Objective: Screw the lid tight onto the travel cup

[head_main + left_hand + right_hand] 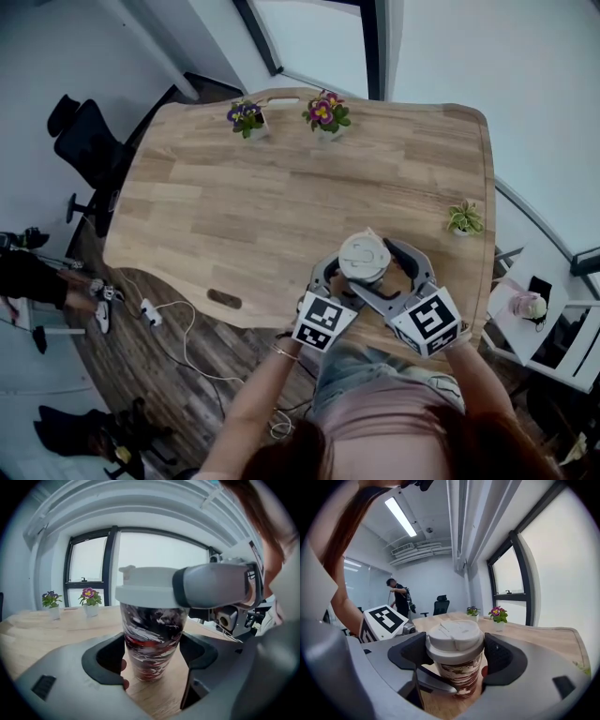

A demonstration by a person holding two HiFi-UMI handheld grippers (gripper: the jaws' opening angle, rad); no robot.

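The travel cup [152, 620] stands near the table [234, 206] edge; the left gripper [152, 651] seems to squeeze its body; the right gripper [457, 654] hugs the lid [454, 637]; a weak left squeeze could let the cup spin or tip.

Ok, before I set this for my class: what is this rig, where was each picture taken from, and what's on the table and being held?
No robot here: a person works two hand-held, two-jawed tools. The head view looks down from a camera on their head. The other two views come from a camera on each tool, looking along its jaws. On the wooden table stand three small potted plants and a patterned cup. The left tool grips the cup's body. The right tool grips its white lid, set on the cup.
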